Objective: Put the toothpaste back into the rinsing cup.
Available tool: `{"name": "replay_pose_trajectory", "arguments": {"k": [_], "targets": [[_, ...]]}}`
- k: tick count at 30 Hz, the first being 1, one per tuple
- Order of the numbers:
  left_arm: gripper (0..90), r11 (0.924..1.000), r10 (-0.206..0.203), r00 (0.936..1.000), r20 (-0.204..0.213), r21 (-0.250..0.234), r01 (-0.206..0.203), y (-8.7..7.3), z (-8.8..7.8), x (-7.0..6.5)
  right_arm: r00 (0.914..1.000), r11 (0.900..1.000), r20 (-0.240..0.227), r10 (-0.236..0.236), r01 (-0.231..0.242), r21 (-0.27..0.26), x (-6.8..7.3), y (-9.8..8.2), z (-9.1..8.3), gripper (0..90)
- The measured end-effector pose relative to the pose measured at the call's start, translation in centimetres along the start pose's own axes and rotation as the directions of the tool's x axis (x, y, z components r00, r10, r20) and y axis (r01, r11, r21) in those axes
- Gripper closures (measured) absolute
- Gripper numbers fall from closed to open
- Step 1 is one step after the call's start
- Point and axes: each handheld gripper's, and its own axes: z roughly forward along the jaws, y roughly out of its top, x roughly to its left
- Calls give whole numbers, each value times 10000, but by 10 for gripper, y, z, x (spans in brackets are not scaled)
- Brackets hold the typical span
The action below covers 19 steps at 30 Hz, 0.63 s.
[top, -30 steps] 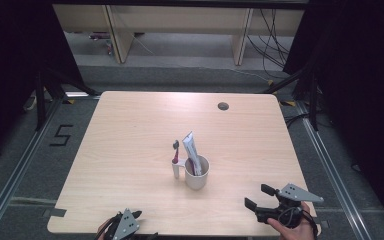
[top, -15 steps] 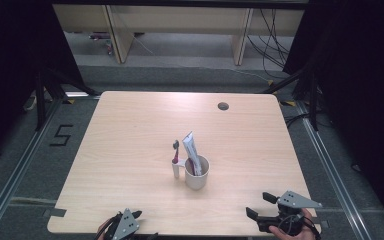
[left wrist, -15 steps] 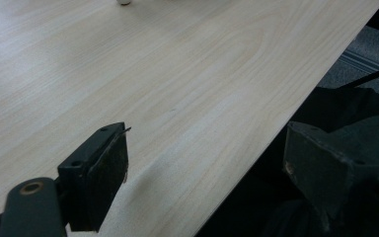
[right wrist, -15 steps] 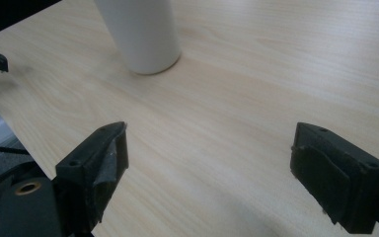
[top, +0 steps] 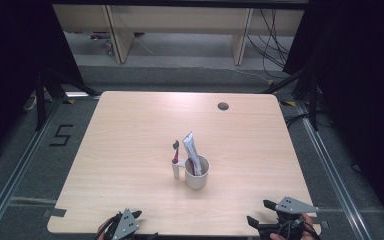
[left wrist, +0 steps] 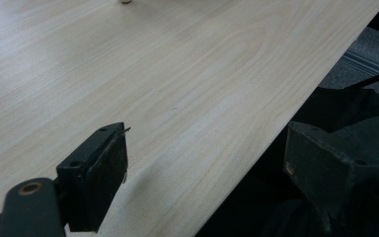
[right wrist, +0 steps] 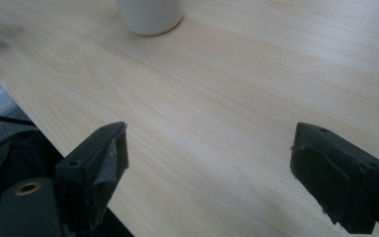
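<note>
A white mug (top: 196, 175) stands near the middle of the wooden table (top: 130, 130). A toothpaste tube (top: 190, 148) leans up out of it. A toothbrush (top: 175, 150) rises at the mug's left side. My left gripper (top: 126, 218) sits at the table's front edge, left of centre, open and empty (left wrist: 207, 148), one jaw over the wood and the other past the edge. My right gripper (top: 259, 212) is at the front right corner, open with nothing between its jaws (right wrist: 212, 138). The mug's base (right wrist: 150, 15) lies well ahead of it.
A round cable hole (top: 223, 106) is in the table's far right part. Dark floor and metal rails (top: 330, 165) surround the table. Wooden furniture legs (top: 117, 35) and cables (top: 275, 30) stand beyond the far edge.
My right gripper has drawn back toward the table's front edge and sits lower in the high view. The left gripper, mug, tube and toothbrush have not moved.
</note>
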Motion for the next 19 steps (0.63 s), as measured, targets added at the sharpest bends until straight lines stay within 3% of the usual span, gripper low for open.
{"name": "replay_pose_trajectory", "arguments": {"k": [2, 4, 5, 6, 7, 11, 12, 13, 14, 15, 16, 19], "targets": [[167, 10000, -4, 10000, 78, -14, 4, 0, -1, 0, 9996, 9995, -69, 287, -286, 150, 1, -3, 1, 158], [166, 10000, -66, 10000, 18, -27, 66, 0, -1, 0, 9996, 9991, -20, 269, -269, 337, 2, -4, -1, 158], [166, 9999, -118, 9999, 19, -66, 118, 0, -1, 0, 10000, 9997, 30, 50, -50, 251, 1, -5, 0, 158], [166, 9996, -258, 9997, 11, -117, 258, 0, 0, -1, 9998, 9995, -145, 126, -121, 296, 1, -6, 0, 158], [166, 10000, 0, 10000, -50, 48, 0, 0, -1, 1, 9997, 9993, -75, 220, -218, 305, 2, -6, -1, 158], [166, 9999, -140, 9999, 81, -72, 141, 0, 0, -1, 9999, 9994, 65, -158, 156, 314, 1, -8, -2, 158], [166, 9999, -161, 9998, 96, -32, 161, 0, 0, -1, 9993, 9981, 52, 364, -366, 496, 5, -9, -3, 158], [166, 9998, -169, 9998, 72, -44, 170, 0, -1, -1, 9998, 9990, 175, -105, 97, 447, 2, -9, -3, 158], [166, 9999, 26, 10000, -15, 131, -26, 0, -2, 1, 9999, 9988, 139, -5, -2, 488, 3, -9, -3, 158], [166, 10000, 15, 10000, -81, 70, -14, 0, -1, 1, 9998, 9988, 159, -80, 72, 479, 3, -9, -3, 158], [166, 9996, -247, 9997, 25, -130, 247, 0, -1, 0, 9998, 9991, 206, -41, 32, 424, 4, -10, -3, 158], [166, 9999, -95, 9999, -59, -59, 95, 0, -1, 1, 9999, 9985, 156, -19, 11, 540, 4, -11, -3, 158]]}}
